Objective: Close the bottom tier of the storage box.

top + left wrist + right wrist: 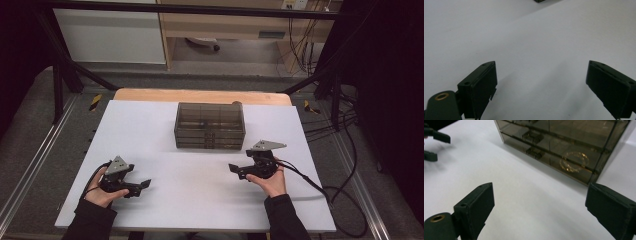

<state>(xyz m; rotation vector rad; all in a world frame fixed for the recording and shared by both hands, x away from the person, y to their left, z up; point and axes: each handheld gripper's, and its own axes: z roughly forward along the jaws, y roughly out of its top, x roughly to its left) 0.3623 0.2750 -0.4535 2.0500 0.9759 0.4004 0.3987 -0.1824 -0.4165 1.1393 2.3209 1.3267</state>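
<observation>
A smoked see-through drawer box (210, 125) stands at the back middle of the white mat (195, 200). In the right gripper view the drawer box (564, 142) is close ahead, its drawers are shut, and a gold chain ring (574, 161) shows through the lower right drawer front. My right gripper (234, 169) sits in front of the box's right corner, open, with nothing between its jaws (540, 192). My left gripper (144, 184) rests at the near left of the mat, open and empty (541, 70). It also appears far off as the left gripper (434, 145).
The mat lies on a wooden table (200, 95) whose bare edge shows behind the box. Black frame posts (60, 65) stand at both sides. Cables (345, 165) trail off the right side, one running from the right gripper.
</observation>
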